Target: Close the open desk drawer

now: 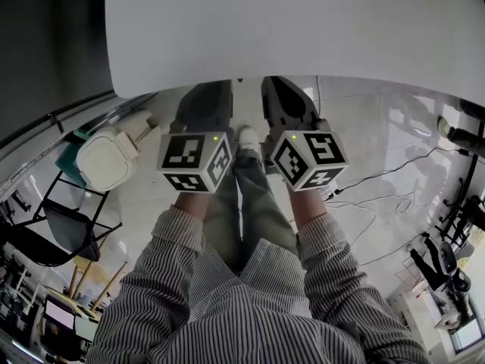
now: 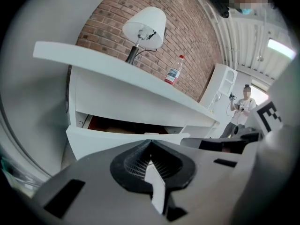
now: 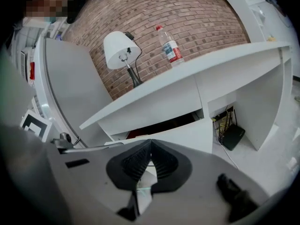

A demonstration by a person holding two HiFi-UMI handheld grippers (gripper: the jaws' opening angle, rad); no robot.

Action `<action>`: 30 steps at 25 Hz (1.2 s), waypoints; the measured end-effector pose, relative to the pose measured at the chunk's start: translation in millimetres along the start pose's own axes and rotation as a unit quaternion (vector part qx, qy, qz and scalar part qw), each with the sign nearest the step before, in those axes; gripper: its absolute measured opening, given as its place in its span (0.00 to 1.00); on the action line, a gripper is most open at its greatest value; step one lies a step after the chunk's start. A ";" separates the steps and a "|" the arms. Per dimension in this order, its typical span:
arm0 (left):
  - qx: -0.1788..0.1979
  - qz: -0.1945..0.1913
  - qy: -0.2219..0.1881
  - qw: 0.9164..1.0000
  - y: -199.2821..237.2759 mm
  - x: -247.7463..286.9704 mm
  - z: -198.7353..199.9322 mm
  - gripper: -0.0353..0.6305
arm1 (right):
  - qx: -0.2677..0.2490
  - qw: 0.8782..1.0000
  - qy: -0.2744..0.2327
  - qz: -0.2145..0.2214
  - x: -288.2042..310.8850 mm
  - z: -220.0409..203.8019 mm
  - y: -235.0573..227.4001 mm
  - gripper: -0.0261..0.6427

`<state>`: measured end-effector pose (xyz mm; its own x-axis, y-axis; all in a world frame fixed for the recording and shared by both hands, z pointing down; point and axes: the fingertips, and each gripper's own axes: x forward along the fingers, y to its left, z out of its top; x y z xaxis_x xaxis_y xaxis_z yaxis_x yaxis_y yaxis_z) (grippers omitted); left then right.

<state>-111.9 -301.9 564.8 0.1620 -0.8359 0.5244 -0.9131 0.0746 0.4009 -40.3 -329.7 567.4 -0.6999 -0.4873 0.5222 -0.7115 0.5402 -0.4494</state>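
The head view looks down on the white worktop (image 1: 288, 29), the person's striped sleeves (image 1: 170, 264), cables (image 1: 394, 203) on the glossy floor (image 1: 379, 120) at right and a chair (image 1: 57, 226) at left. The left gripper (image 1: 206, 97) and right gripper (image 1: 284, 97) reach side by side toward the worktop's near edge, each carrying one marker cube. The drawer sits under that edge and does not show in this view.

Only the two gripper views show the drawer (image 2: 105, 142). There is one, just below the worktop on its left part, pulled out part way, with a dark gap between its front panel and the desk body. Its long axis runs left to right along the worktop's edge, and its white front faces near, toward the grippers.

On the worktop, against a brick wall (image 2: 187, 36), stand one white lamp (image 2: 145, 27) and one clear bottle (image 2: 175, 70) with a red cap, the bottle to the right of the lamp. The right gripper view alone shows a black box (image 3: 233, 137) on the floor under the worktop, right of the drawer. The left gripper view alone shows a person (image 2: 243, 107) standing far off at right.

Each gripper's jaws are pressed together at the tips with nothing between them. Both sets of tips are near the drawer front; whether they touch it cannot be told
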 end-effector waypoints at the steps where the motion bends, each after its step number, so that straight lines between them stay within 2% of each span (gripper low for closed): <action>1: 0.002 -0.001 -0.003 1.000 -2.5 -5.3 2.2 0.07 | -0.002 1.000 -0.004 0.002 -4.9 2.5 4.0 0.06; 8: 0.013 -0.002 -0.034 0.999 -20.8 -40.6 26.7 0.07 | -0.017 0.999 -0.034 0.006 -40.6 29.2 21.1 0.06; 24: 0.049 -0.036 -0.085 0.995 -83.1 -129.0 86.6 0.07 | -0.068 0.994 -0.080 0.020 -134.2 86.7 82.0 0.06; 30: 0.086 -0.052 -0.085 0.991 -114.6 -159.6 102.7 0.07 | -0.095 0.991 -0.090 0.037 -169.3 107.4 108.3 0.06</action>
<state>-71.5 -232.9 358.0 0.2068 -0.9146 0.3474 -0.9475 -0.0988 0.3040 -5.7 -262.4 352.5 -0.7622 -0.5468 0.3466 -0.6446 0.6906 -0.3280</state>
